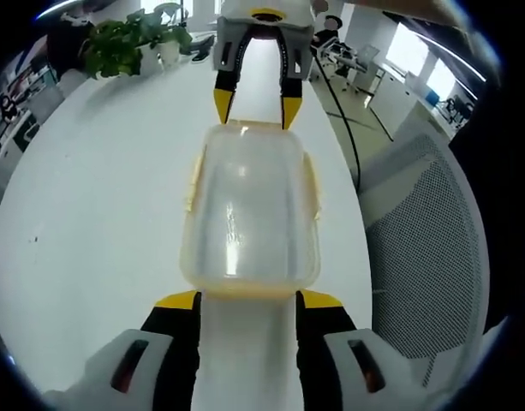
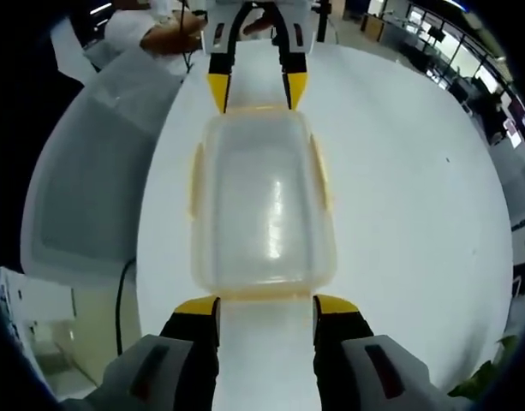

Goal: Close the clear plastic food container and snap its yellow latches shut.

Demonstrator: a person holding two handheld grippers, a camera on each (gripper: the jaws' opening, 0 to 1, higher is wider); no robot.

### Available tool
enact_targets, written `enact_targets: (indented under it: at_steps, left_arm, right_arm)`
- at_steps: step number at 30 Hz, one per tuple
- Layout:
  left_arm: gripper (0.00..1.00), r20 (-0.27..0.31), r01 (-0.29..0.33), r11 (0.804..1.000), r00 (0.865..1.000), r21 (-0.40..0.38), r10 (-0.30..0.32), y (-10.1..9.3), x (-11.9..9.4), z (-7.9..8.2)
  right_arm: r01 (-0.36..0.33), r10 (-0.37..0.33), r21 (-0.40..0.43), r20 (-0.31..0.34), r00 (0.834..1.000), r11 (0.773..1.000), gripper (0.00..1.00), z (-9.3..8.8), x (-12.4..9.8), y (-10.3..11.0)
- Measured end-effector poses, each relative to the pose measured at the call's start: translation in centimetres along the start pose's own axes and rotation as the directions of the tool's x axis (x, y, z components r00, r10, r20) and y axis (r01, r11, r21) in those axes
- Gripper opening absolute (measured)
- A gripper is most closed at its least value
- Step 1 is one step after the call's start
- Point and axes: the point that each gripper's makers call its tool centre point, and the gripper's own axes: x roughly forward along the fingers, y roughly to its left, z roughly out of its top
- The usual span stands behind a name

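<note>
Both tools face each other across the clear plastic food container (image 1: 249, 210), one at each short end, and this seems chosen so that the box cannot slide on the smooth white worktop (image 1: 99, 197) when a latch is pressed. From the left gripper view, the left tool (image 1: 247, 300) has its jaws apart, the yellow tips just at the near rim of the container and not clamped on it; the right tool (image 1: 257, 101) stands at the far end, also with jaws apart, tips at the rim. The lid looks already laid on the box. Yellow latches (image 2: 320, 171) lie along the two long sides, between the tools; whether they are snapped down I cannot tell. Beyond the right tool stands a green plant (image 1: 129, 38), and beside the worktop a mesh office chair (image 1: 425, 248).
</note>
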Motion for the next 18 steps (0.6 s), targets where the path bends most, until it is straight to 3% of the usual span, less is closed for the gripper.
enact_targets:
  at_steps: [11,18]
  left_arm:
    - [0.41,-0.004,0.009,1.000,1.000,0.004,-0.009,-0.23,0.12,-0.08]
    - [0.40,-0.002,0.003,0.998,1.000,-0.057,-0.003,-0.43,-0.38,-0.54]
  right_arm:
    - [0.004,-0.004,0.000,-0.005,1.000,1.000,0.41,-0.57,-0.22,0.31]
    - [0.022,-0.027,0.097,0.045,0.999,0.995,0.41,0.24,-0.68,0.10]
